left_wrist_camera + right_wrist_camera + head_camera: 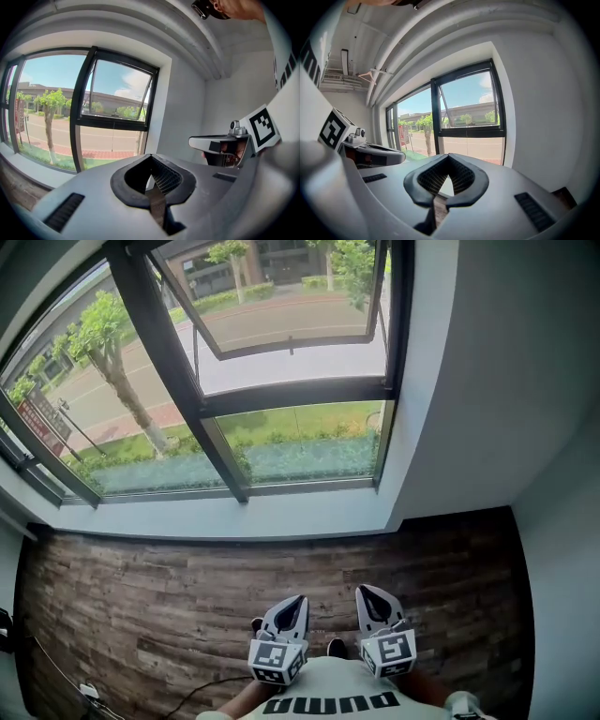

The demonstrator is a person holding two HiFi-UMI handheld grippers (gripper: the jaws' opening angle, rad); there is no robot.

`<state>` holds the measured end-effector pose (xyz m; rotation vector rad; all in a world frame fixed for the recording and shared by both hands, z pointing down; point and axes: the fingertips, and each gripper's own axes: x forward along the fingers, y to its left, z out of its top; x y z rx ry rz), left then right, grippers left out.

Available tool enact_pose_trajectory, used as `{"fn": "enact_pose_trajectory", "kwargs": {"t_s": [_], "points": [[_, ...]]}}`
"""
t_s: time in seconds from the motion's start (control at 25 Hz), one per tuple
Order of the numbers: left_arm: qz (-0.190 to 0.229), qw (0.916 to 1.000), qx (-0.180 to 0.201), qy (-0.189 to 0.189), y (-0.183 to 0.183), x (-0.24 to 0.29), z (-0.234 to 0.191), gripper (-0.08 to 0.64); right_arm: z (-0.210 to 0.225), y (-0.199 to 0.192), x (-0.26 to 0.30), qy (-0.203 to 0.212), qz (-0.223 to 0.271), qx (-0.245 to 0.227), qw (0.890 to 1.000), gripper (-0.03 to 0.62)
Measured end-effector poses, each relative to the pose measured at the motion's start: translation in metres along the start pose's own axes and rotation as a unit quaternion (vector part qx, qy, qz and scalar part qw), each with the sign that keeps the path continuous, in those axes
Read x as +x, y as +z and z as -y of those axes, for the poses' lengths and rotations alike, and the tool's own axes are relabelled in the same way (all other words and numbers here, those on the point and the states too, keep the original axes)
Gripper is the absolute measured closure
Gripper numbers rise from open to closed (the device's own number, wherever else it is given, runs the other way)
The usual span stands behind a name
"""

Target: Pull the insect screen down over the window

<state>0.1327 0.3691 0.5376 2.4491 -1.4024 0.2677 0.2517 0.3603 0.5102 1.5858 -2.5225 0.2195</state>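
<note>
The window (281, 381) has dark frames, and its upper sash (281, 296) is tilted open outward. No insect screen shows over the glass in any view. My left gripper (298, 602) and right gripper (367, 593) are held side by side low in the head view, well back from the window and pointing toward it. Both are shut with nothing between the jaws. The left gripper view looks over its shut gripper (151, 156) at the window (117, 101), with the right gripper (220, 143) beside it. In the right gripper view the shut right gripper (447, 155) faces the window (468, 122).
A dark wooden floor (169, 596) lies between me and the white sill (234, 518). A white wall (487, 381) closes the right side. A cable (56, 673) runs along the floor at the lower left. A hanger (372, 74) hangs from the ceiling pipes.
</note>
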Motion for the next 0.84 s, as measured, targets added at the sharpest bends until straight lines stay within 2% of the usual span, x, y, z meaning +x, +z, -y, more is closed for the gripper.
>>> {"fn": "enact_pose_trajectory", "kwargs": {"t_s": [0.6, 0.84], "points": [[0.019, 0.9993, 0.034, -0.001, 0.014, 0.000, 0.002, 0.547, 0.012, 0.004, -0.001, -0.023, 0.013, 0.009, 1.000, 0.588], [0.017, 0.9996, 0.021, -0.002, 0.007, -0.012, -0.003, 0.548, 0.008, -0.007, -0.005, -0.033, -0.010, 0.029, 0.999, 0.588]]}}
